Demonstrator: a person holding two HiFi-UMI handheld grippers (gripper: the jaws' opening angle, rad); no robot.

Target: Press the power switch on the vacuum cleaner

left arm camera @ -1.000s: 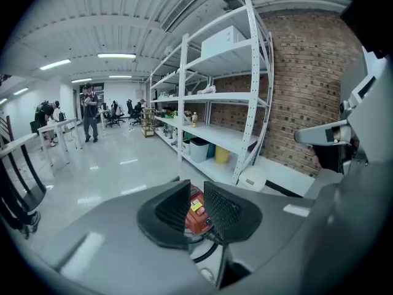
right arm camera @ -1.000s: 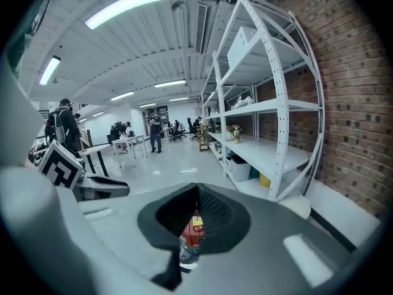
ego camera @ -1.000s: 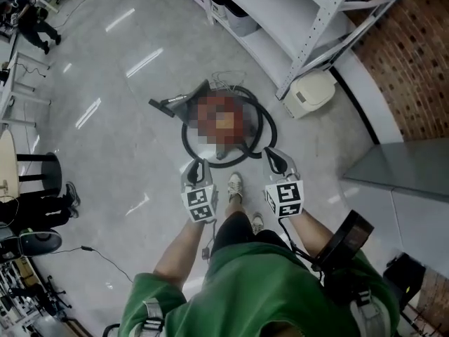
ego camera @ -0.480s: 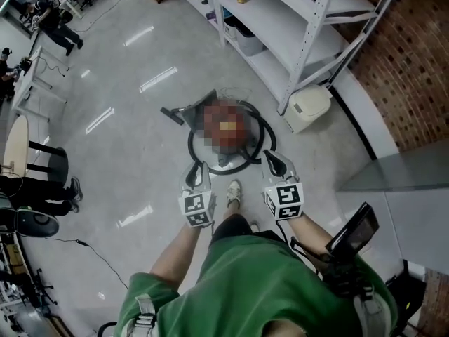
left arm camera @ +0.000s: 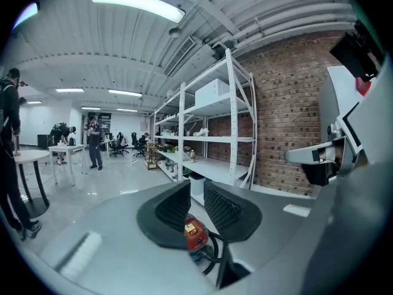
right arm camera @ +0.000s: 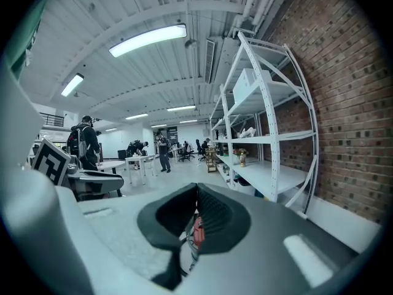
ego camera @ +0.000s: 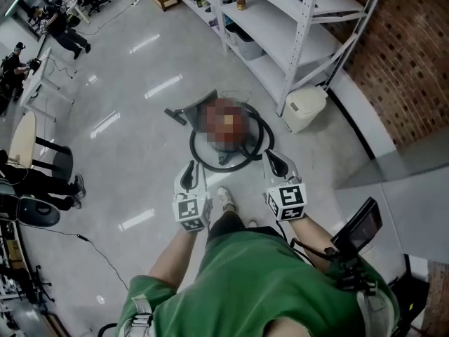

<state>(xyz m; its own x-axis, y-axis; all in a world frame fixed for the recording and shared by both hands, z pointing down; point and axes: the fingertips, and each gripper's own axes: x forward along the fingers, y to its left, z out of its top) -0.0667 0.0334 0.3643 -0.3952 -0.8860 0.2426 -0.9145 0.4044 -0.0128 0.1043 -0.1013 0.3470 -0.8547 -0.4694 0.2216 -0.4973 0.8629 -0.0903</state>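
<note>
Red canister vacuum cleaner (left arm camera: 195, 234) is being framed well beyond left gripper (left arm camera: 196, 191) jaws, slightly parted, and right gripper (right arm camera: 196, 190) jaws, clenched empty; both are being held forward.

No legible text, yellow label (left arm camera: 191, 229) on vacuum cleaner (left arm camera: 196, 237) unreadable

Bright, even light poured from ceiling strips (left arm camera: 138, 5), white glare streaked the glossy floor (ego camera: 163, 86) at ten o'clock in the head view, shadows were faint and soft, and both gripper views bowed hard into black corners, the left gripper (left arm camera: 196, 195) close-up smeared out of focus.
</note>
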